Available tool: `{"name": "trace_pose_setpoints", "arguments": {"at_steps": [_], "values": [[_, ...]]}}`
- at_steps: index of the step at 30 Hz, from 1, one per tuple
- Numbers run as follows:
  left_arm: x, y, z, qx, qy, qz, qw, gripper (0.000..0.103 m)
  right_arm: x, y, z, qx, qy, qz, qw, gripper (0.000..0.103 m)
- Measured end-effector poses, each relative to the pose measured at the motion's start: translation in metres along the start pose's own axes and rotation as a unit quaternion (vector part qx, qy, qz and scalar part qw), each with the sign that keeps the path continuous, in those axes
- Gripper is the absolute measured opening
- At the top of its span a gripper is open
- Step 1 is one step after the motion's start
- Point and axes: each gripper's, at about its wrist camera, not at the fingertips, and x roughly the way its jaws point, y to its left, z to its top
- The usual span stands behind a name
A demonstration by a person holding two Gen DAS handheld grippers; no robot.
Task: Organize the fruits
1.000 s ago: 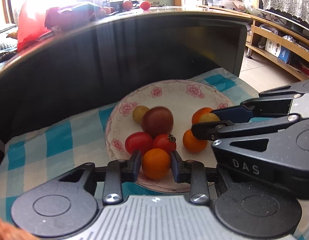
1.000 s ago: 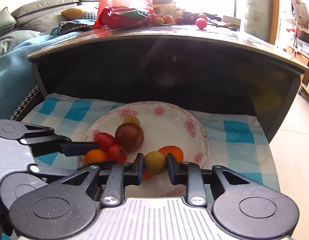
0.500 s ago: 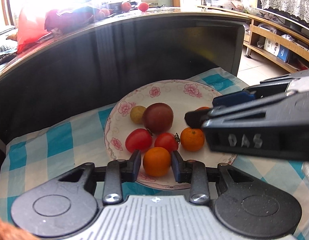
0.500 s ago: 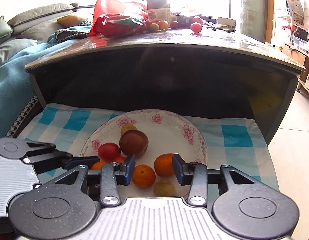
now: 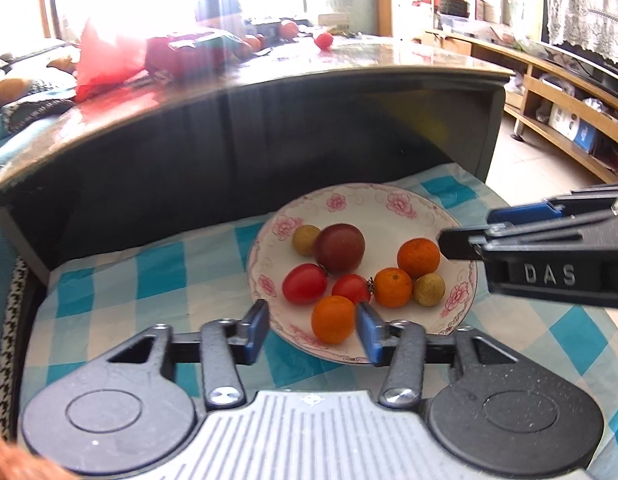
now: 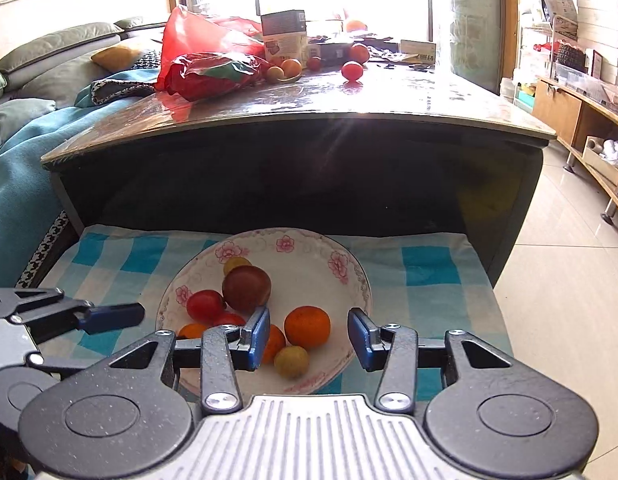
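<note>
A flowered plate [image 5: 389, 216] [image 6: 309, 264] holds several small fruits: a dark tomato [image 5: 340, 247], two red tomatoes, oranges and yellow-green fruits. My left gripper [image 5: 313, 334] hovers at the plate's near rim with its jaws opening. A small orange [image 5: 333, 324] lies on the plate between its fingers, with the left pad well clear of it. My right gripper [image 6: 308, 338] also has its jaws opening. An orange [image 6: 307, 327] and a yellow-green fruit [image 6: 292, 362] lie loose on the plate between and below its fingers. Each gripper shows at the edge of the other's view.
The plate sits on a blue-and-white checked cloth [image 5: 157, 264] on a low shelf under a dark tabletop [image 6: 309, 100]. On that top lie a red bag [image 6: 205, 68], a box and loose fruits. A sofa stands left, wooden shelving [image 5: 565, 120] right.
Both grippers opened and drew back and up from the plate. The left let go of the small orange, the right let go of the yellow-green fruit, and both fruits now rest on the plate.
</note>
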Motion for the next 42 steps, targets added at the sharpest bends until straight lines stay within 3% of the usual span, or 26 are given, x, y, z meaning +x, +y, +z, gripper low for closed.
{"name": "trace_pose_setpoints", "arguments": {"at_steps": [8,15,23,42], "values": [[-0.019,-0.005,-0.004,0.0,-0.018,0.033,0.9993,0.09,-0.019,0.007,-0.008,-0.01,0.001,-0.018,1.0,0.041],[-0.032,-0.002,-0.008,-0.01,-0.028,0.06,0.9978,0.102,-0.033,0.006,-0.016,-0.009,0.003,-0.03,1.0,0.042],[-0.046,-0.006,-0.013,-0.006,-0.028,0.08,0.9964,0.103,-0.048,0.009,-0.022,-0.008,-0.001,-0.033,0.999,0.042],[-0.063,-0.007,-0.029,-0.033,-0.017,0.068,0.997,0.103,-0.068,0.017,-0.04,-0.011,0.001,-0.033,0.999,0.047]]}}
